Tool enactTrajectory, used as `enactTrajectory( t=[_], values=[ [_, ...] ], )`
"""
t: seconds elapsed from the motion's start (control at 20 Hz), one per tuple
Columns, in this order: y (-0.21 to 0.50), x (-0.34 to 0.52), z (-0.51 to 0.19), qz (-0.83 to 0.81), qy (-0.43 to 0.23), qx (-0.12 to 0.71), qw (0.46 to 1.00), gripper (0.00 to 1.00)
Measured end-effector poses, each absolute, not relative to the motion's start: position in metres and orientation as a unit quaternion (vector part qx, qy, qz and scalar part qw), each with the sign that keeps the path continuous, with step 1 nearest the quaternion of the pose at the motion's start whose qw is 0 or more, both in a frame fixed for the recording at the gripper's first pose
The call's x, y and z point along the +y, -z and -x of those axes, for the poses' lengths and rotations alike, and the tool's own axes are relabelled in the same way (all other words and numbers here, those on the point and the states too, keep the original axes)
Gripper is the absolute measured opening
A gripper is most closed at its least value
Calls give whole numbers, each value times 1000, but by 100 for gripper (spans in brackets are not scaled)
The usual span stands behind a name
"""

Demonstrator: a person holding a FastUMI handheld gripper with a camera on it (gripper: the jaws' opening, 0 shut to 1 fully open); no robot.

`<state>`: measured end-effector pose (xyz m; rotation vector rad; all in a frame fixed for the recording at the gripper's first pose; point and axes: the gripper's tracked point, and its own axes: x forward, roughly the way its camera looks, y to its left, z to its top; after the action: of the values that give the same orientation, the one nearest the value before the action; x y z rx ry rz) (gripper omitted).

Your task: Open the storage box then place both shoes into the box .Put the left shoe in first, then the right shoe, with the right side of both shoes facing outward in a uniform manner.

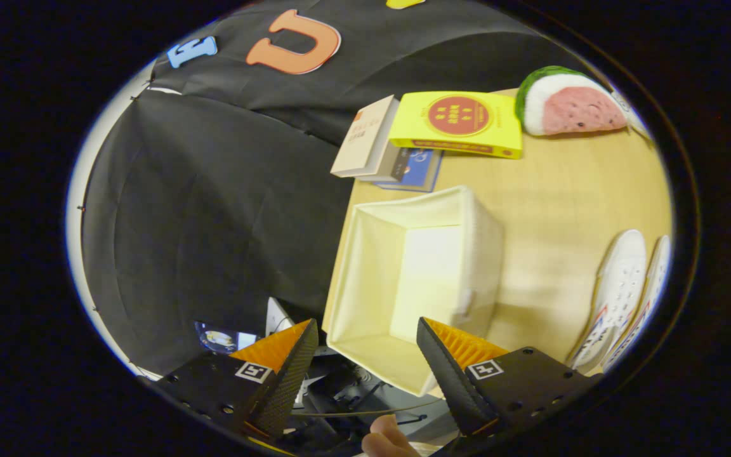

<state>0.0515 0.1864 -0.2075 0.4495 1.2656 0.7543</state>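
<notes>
Our gripper [365,346] hangs released over the open storage box [486,235]; we risk grabbing the wrong shoe among the shoes [619,298].

Tilted, perhaps high, over table [568,190] edge.

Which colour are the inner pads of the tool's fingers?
Orange, ribbed pads on black fingers, clearest in the gripper view; the tool is open, holding nothing, above the storage box.

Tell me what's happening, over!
Gripper open, holding nothing. Box open, empty, just ahead. Shoes beside it on table. Nothing in between.
</notes>
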Motion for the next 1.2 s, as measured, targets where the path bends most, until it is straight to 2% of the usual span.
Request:
enactTrajectory(
  t=[0.35, 0.7, 0.9, 1.0, 1.2],
  values=[
    [283, 41, -51, -130, -215, 590, 767, 96],
    [367, -35, -51, -75, -123, 630, 763, 95],
    [396, -52, -59, -74, -102, 649, 750, 95],
    [403, -55, -64, -67, -103, 653, 747, 92],
    [413, -59, -74, -28, -105, 667, 737, 71]
  ],
)
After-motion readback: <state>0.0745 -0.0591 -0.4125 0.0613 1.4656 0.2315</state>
